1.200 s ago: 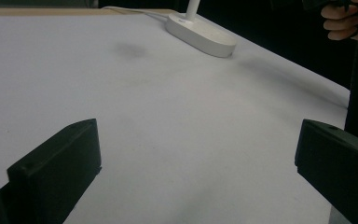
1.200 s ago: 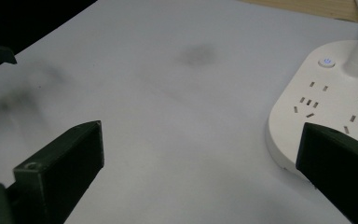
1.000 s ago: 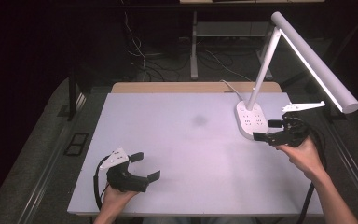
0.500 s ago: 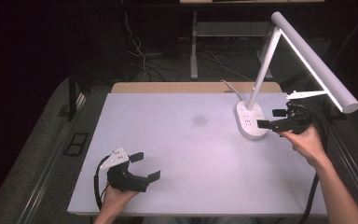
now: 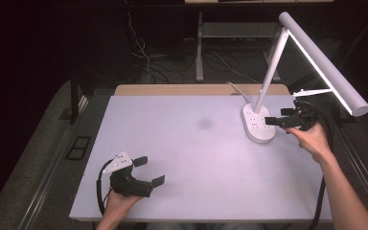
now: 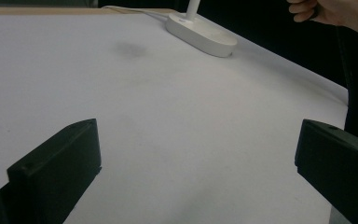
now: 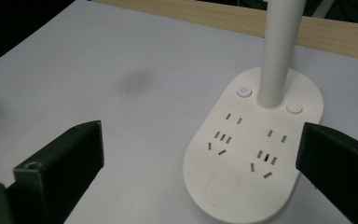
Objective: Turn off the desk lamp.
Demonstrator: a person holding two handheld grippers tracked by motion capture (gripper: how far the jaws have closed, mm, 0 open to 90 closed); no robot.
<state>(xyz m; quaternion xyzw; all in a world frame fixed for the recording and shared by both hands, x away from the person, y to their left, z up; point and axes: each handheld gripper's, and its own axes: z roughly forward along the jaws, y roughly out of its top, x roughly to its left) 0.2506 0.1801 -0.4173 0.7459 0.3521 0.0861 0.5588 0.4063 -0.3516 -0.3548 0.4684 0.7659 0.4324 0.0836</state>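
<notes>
A white desk lamp stands at the table's far right, its oval base (image 5: 258, 123) carrying sockets and buttons, its lit bar head (image 5: 323, 62) slanting overhead. My right gripper (image 5: 277, 120) hovers open just right of the base, jaws wide and pointing left at it. In the right gripper view the base (image 7: 254, 144) lies between the jaws, with a glowing power button (image 7: 244, 91) beside the stem (image 7: 276, 51). My left gripper (image 5: 149, 170) rests open near the front left edge, nothing between its jaws. The lamp base (image 6: 201, 35) shows far off in the left gripper view.
The white tabletop (image 5: 182, 158) has a faint dark smudge (image 5: 204, 123) near its middle. A wooden strip (image 5: 172, 89) runs along the far edge. The lamp's cord (image 5: 235, 87) trails off the back. Dark floor with cables lies beyond.
My right gripper has moved away from the front of the lamp base, up and toward the far right, and now points left at the base. The left gripper stayed still.
</notes>
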